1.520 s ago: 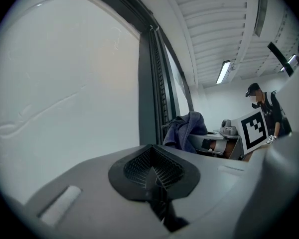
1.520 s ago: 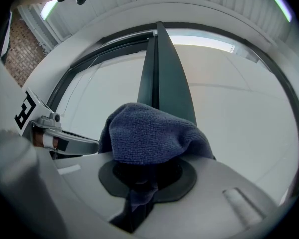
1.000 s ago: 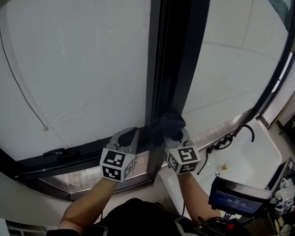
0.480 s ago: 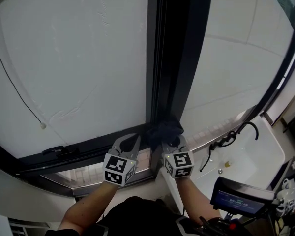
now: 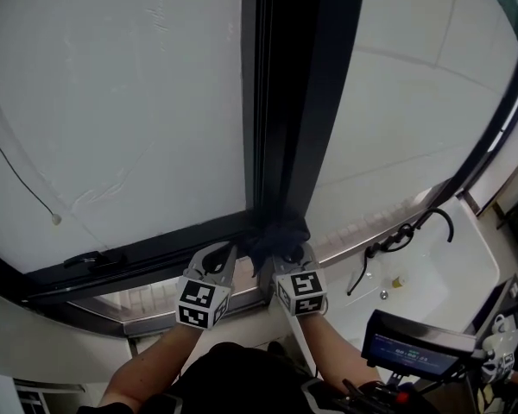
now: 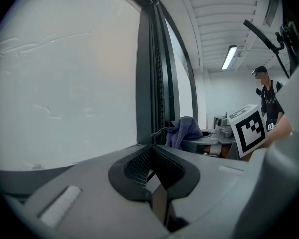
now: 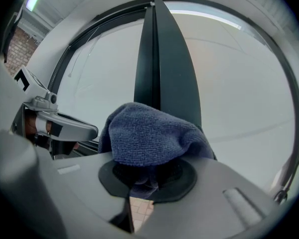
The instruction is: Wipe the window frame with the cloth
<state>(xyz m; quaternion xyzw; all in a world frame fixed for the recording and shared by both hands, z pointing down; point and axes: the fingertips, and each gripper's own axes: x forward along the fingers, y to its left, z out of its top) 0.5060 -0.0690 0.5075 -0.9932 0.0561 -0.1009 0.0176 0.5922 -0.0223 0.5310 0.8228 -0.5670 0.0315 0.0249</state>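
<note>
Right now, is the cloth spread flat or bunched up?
Bunched up: the cloth bulges in a rounded wad out of the right gripper, whose jaws are clamped on it, by the frame.

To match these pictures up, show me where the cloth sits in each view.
Head view: cloth low centre, at the foot of the upright frame post.
Left gripper view: cloth right of centre, beside that post.
Right gripper view: cloth centre, pinched in the right claw.
Shared landmark: the dark post.
</note>
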